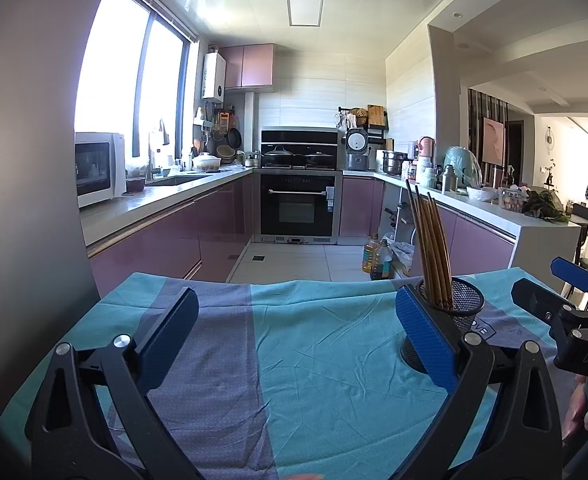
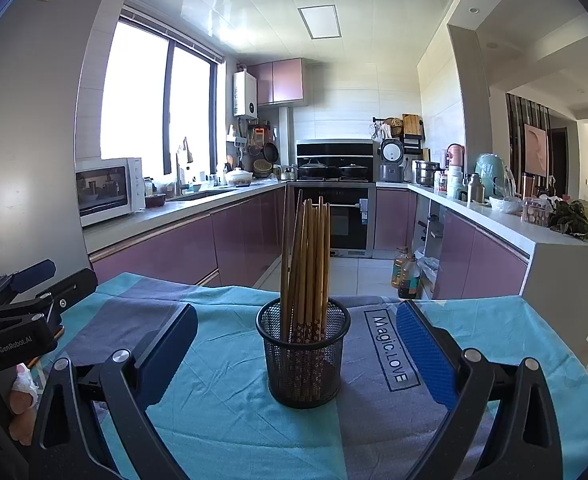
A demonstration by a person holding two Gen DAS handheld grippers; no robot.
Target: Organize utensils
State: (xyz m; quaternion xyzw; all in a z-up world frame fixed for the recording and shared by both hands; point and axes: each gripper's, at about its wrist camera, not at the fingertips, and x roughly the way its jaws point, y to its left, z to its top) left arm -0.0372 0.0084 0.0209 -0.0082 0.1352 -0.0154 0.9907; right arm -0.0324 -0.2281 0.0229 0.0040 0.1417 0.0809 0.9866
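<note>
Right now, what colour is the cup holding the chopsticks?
Black wire mesh cup; clearest in the right wrist view.

In the left wrist view, the left gripper's blue finger pad [image 1: 425,336] is covering part of the mesh holder [image 1: 463,308]; the picture's edge is cropping the hand [image 1: 583,412].

The setting was a home kitchen: a built-in oven [image 2: 331,216], pots on the hob [image 2: 333,170], a microwave [image 2: 108,190], a sink [image 2: 204,194], a rice cooker [image 2: 391,160] and purple cabinets [image 2: 166,252] lined the counters.
</note>
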